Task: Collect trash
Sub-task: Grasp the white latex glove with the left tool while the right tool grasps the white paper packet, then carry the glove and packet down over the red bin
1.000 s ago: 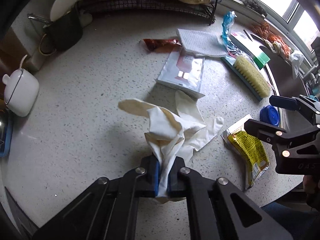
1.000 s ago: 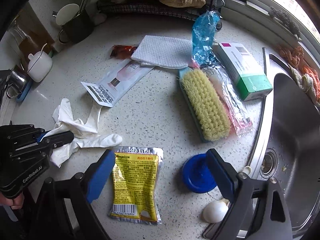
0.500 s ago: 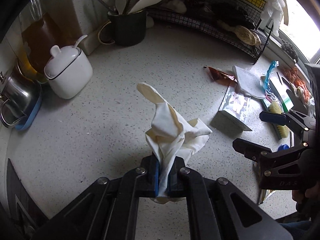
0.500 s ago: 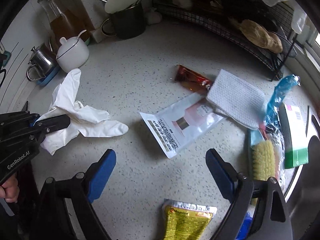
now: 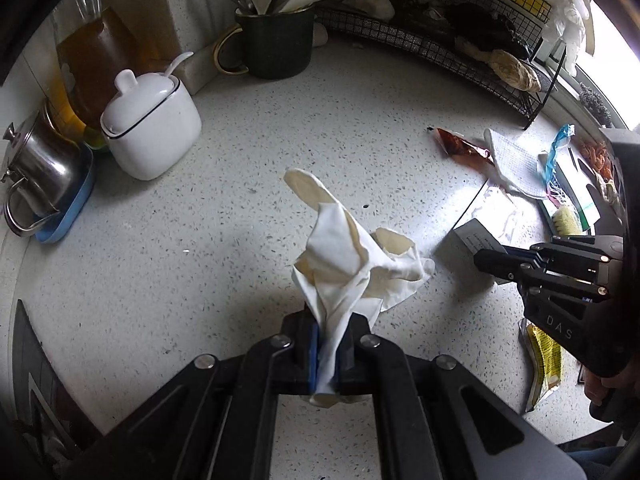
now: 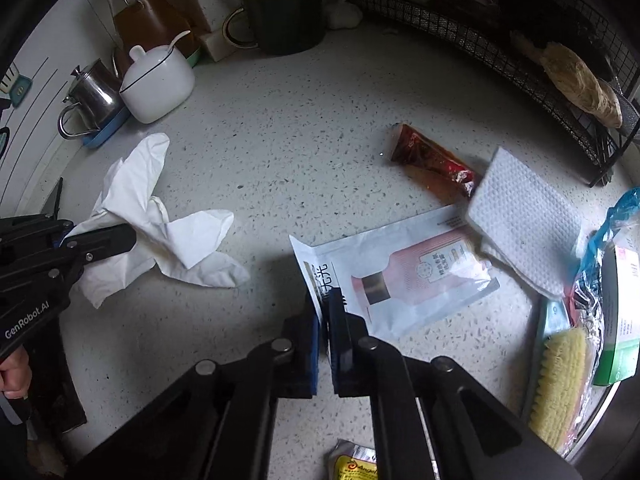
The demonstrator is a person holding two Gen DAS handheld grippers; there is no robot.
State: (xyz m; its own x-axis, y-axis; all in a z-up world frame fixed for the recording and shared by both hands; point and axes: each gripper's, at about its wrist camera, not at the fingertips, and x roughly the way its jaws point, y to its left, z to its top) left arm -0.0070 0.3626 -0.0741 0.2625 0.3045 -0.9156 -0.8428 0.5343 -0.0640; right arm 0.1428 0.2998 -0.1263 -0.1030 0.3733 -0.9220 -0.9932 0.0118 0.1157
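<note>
My left gripper (image 5: 326,354) is shut on a crumpled white glove (image 5: 348,256) and holds it above the speckled counter (image 5: 248,160). The glove also shows in the right wrist view (image 6: 160,224), hanging from the left gripper (image 6: 100,236). My right gripper (image 6: 325,320) is shut at the near left corner of a white and pink pouch (image 6: 404,272); whether it pinches that corner I cannot tell. It shows at the right of the left wrist view (image 5: 492,262). A red-brown wrapper (image 6: 432,162) and a yellow packet (image 5: 544,354) lie on the counter.
A white sugar pot (image 5: 152,124), a steel kettle (image 5: 36,172) and a dark mug of utensils (image 5: 276,40) stand at the back. A wire rack (image 6: 520,48) runs along the back right. A white cloth (image 6: 524,224), a scrub brush (image 6: 560,384) and a green box (image 6: 618,316) lie at the right.
My right gripper has closed from wide open and moved to the pouch's corner. My left gripper has kept the glove lifted and drifted a little further left.
</note>
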